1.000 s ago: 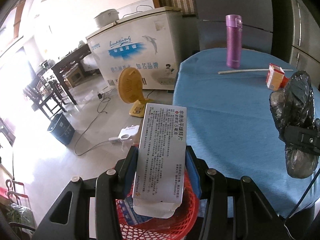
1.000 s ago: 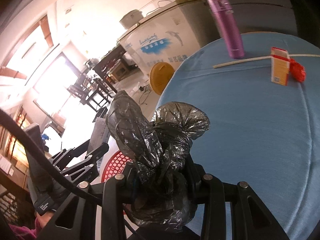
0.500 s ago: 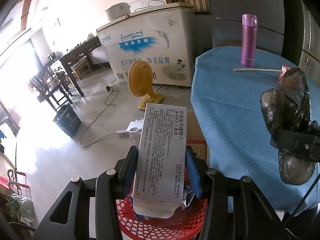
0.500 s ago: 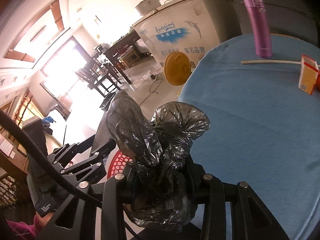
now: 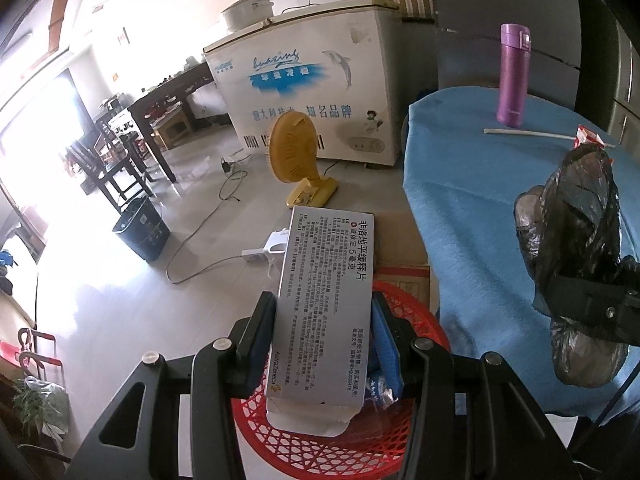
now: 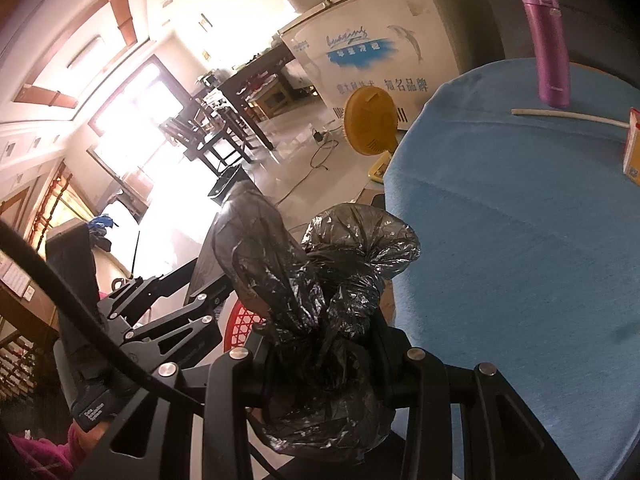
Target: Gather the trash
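Observation:
My left gripper (image 5: pixel 320 332) is shut on a grey medicine box (image 5: pixel 324 300) printed with small text, held upright above a red mesh basket (image 5: pixel 404 428) on the floor by the table edge. My right gripper (image 6: pixel 320 356) is shut on a crumpled black plastic bag (image 6: pixel 320 280); the same black plastic bag (image 5: pixel 576 256) shows at the right of the left wrist view, over the blue tablecloth. The left gripper (image 6: pixel 168 320) appears at lower left of the right wrist view, above the red mesh basket (image 6: pixel 238 326).
On the blue-covered round table (image 5: pixel 480 200) stand a purple flask (image 5: pixel 512 76), a white stick (image 5: pixel 528 134) and a small red-and-white carton (image 5: pixel 586 138). A cardboard box (image 5: pixel 404 276), yellow fan (image 5: pixel 296 152), dark bin (image 5: pixel 140 228), cables and a white chest freezer (image 5: pixel 312 96) occupy the floor.
Both grippers have drifted away from the table toward the floor side; the red basket now shows more fully under the box. Both grips are unchanged.

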The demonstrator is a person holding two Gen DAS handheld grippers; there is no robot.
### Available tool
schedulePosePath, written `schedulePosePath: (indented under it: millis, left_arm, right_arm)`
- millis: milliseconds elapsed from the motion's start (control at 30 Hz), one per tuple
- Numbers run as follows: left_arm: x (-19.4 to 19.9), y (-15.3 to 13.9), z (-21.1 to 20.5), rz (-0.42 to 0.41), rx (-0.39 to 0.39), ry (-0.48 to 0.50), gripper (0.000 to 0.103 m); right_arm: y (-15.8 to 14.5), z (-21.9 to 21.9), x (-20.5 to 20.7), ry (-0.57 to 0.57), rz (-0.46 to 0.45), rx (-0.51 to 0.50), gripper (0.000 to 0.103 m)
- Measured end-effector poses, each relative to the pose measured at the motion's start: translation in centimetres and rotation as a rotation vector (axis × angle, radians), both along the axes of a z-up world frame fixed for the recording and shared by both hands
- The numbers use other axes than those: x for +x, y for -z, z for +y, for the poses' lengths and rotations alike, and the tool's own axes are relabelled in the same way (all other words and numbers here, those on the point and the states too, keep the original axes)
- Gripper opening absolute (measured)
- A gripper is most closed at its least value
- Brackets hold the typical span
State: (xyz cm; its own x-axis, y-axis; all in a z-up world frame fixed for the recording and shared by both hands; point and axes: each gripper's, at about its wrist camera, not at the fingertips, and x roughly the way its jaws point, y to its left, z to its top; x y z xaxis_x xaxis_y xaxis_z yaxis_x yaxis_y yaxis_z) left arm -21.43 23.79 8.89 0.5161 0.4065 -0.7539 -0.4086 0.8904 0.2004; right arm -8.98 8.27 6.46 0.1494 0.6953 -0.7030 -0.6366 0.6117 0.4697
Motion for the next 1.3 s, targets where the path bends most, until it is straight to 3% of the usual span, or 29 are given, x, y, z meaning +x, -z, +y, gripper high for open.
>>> schedulePosePath:
  millis: [1300]
  left_arm:
    - [-0.7, 4.3, 2.9, 0.111, -0.038, -0.028, 0.049]
  right_arm:
    - [4.4, 5.4, 2.3, -0.066, 0.096, -0.064, 0.040]
